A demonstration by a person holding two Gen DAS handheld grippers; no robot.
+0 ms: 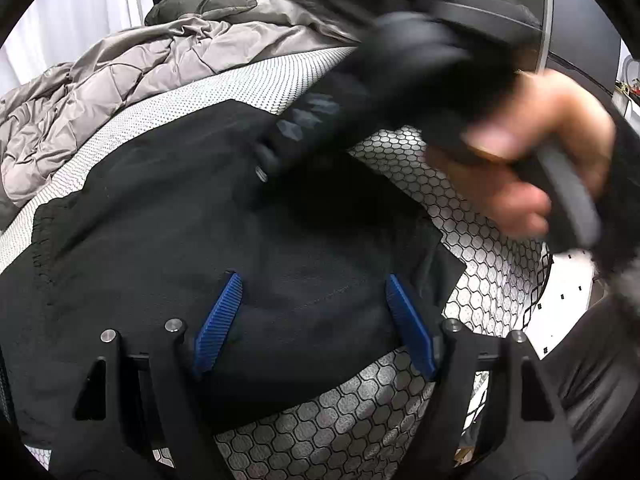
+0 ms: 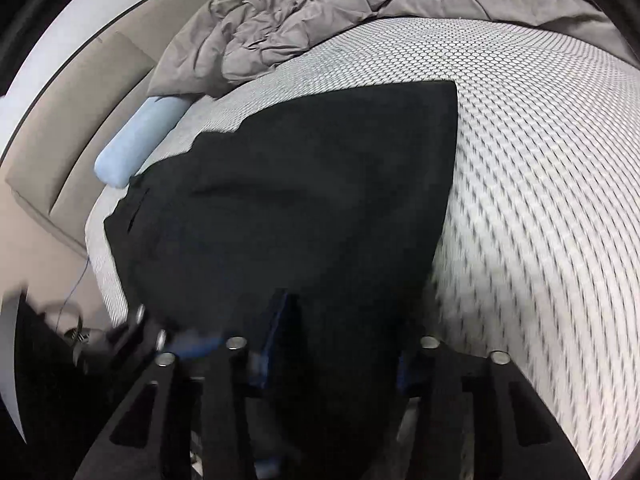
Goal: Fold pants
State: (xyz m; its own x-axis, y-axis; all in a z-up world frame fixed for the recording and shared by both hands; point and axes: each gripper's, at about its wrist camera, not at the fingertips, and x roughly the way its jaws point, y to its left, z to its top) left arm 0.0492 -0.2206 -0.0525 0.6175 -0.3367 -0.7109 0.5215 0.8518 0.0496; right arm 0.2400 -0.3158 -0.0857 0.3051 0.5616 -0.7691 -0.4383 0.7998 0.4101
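Black pants (image 1: 160, 240) lie flat on a bed's hexagon-patterned sheet (image 1: 472, 208), waistband at the left. My left gripper (image 1: 314, 320) hovers over their near edge, its blue pads wide apart with nothing pinched, so it is open. A person's hand (image 1: 540, 140) holds my right gripper (image 1: 262, 178), blurred, with its tip down on the pants' middle. In the right wrist view the pants (image 2: 320, 180) fill the centre, and black cloth lies between the fingers of my right gripper (image 2: 340, 356). Dark and blur hide whether its pads press on the cloth.
A crumpled grey duvet (image 1: 120, 80) is heaped along the bed's far side (image 2: 320, 8). A light blue bolster (image 2: 136, 140) lies at the head end beside a beige headboard (image 2: 60, 140). Patterned sheet (image 2: 540, 200) stretches to the right of the pants.
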